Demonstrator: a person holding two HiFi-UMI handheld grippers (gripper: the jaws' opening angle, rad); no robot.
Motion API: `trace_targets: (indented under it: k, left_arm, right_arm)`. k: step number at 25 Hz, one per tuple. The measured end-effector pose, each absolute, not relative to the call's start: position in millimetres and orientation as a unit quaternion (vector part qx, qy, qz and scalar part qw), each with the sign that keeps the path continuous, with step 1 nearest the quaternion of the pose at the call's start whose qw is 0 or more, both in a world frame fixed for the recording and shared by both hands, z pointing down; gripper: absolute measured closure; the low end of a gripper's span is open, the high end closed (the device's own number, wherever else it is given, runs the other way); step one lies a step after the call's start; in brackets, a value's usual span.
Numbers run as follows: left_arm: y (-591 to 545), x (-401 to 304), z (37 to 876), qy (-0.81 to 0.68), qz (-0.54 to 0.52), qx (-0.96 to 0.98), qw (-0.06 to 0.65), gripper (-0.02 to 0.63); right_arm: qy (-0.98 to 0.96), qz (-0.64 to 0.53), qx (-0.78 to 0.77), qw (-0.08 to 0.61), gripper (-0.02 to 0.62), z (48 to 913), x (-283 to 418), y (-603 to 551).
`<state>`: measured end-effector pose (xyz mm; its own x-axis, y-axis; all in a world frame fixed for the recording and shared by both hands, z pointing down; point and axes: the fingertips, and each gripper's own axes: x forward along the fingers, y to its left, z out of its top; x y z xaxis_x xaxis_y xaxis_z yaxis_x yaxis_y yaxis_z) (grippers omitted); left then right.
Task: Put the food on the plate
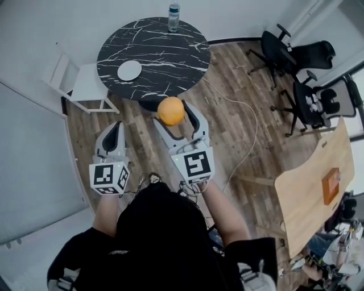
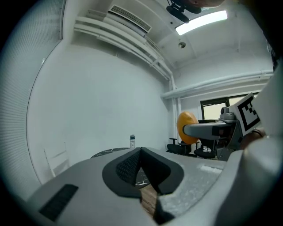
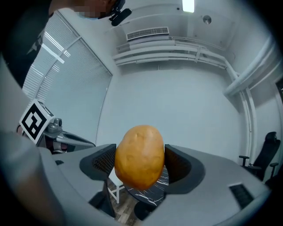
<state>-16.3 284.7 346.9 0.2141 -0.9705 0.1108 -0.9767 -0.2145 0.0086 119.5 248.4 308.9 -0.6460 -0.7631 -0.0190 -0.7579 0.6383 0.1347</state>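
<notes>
A round black marbled worktop (image 1: 165, 62) stands at the top centre of my head view, with a bottle (image 1: 174, 16) upright at its far edge. A white chair (image 1: 79, 85) sits just to its left. Black office chairs (image 1: 296, 57) fill the upper right, on the plank floor (image 1: 227, 131). At the right edge I see a pale wooden table (image 1: 307, 193) carrying an orange block (image 1: 330, 186). A ceiling light (image 2: 201, 21) glows overhead.
</notes>
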Motion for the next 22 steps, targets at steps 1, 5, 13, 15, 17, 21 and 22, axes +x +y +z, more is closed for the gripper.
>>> trace_targets:
  k: [1,5,13,15,17,21,22]
  left_arm:
    - [281,-24,347,-0.623,0.041,0.781,0.038,0.606]
    - [268,-50,352,-0.597,0.054,0.799,0.048,0.606]
    - [249,-76,375,-0.577,0.061,0.811,0.077,0.606]
    - [242,-81,380,-0.577,0.065,0.810,0.082,0.606]
    - [236,-84,384,-0.577,0.067,0.809,0.089,0.606]
    - [221,-90,393,-0.574,0.074,0.810,0.096,0.606]
    - [216,-92,396,-0.575,0.079,0.809,0.099,0.606]
  right_arm:
    - [-0.905,-0.067,0.420,0.022,0.262,309,111,244]
    - [-0.902,-0.064,0.426,0.028,0.262,310,80,232]
    - [-0.902,-0.051,0.424,0.066,0.262,334,47,215]
    - [-0.903,-0.044,0.423,0.066,0.262,336,42,207]
    - [-0.904,-0.038,0.421,0.067,0.262,340,39,198]
    - [-0.906,-0.034,0.415,0.071,0.262,350,30,176]
    - [-0.907,-0.035,0.412,0.074,0.262,352,26,171]
